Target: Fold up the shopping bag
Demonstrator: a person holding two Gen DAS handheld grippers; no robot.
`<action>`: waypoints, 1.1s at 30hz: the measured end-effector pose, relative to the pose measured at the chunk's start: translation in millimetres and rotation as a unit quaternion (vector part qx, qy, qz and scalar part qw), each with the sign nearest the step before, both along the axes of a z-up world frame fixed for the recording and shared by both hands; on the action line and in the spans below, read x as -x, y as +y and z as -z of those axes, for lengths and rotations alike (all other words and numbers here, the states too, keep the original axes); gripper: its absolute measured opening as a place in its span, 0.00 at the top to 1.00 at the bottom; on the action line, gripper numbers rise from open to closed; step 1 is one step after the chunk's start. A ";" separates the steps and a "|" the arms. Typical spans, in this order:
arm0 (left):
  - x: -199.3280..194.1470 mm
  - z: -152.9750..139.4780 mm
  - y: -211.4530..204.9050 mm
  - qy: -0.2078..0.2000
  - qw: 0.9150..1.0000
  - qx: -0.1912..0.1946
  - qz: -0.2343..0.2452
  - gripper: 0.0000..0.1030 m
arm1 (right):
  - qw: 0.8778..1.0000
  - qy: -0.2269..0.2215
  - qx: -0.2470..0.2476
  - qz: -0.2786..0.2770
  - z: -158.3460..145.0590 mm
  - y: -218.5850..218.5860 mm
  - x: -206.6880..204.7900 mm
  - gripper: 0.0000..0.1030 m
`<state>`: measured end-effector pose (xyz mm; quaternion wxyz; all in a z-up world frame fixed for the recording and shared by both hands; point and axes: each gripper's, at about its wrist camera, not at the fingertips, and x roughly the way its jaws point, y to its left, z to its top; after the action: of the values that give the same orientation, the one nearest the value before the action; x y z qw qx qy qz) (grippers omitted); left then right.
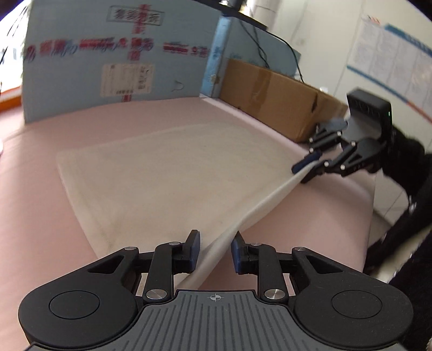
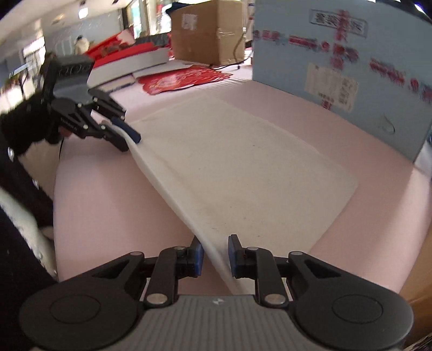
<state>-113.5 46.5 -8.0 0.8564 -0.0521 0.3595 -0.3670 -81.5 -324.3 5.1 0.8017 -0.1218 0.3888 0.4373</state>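
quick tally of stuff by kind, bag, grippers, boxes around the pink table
white shopping bag: 1
grippers: 2, left gripper and right gripper, each pinching the bag's near edge
brown cardboard boxes: 2
blue board: 1
total: 6

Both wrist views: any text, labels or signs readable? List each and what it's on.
Nothing reads cleanly.
Blue board: red printed characters and a boxed heading, too blurred to read.
White sticker on that board: print too small.
Wall poster: too blurred.
Label on the cardboard box: unreadable.
Left tool: small side marking, unreadable.
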 end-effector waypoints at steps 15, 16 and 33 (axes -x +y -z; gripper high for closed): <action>16.5 -5.3 -31.3 -0.120 0.957 -0.205 -0.166 0.29 | 0.989 -0.005 -0.005 0.149 -1.3 -15.0 -12.3 0.78; 19.6 -3.9 -36.1 -0.139 0.947 -0.230 -0.177 0.23 | 0.988 -0.025 0.012 0.153 -1.0 -8.8 -7.7 0.75; 19.3 -0.2 -44.6 -0.164 0.927 -0.267 -0.208 0.05 | 0.970 -0.185 0.005 0.155 -3.5 77.7 29.2 0.55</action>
<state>-132.8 2.0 -7.9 0.9427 0.1658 0.2798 -0.0746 -110.7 -246.7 8.6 0.9171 -0.1430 0.2501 0.2754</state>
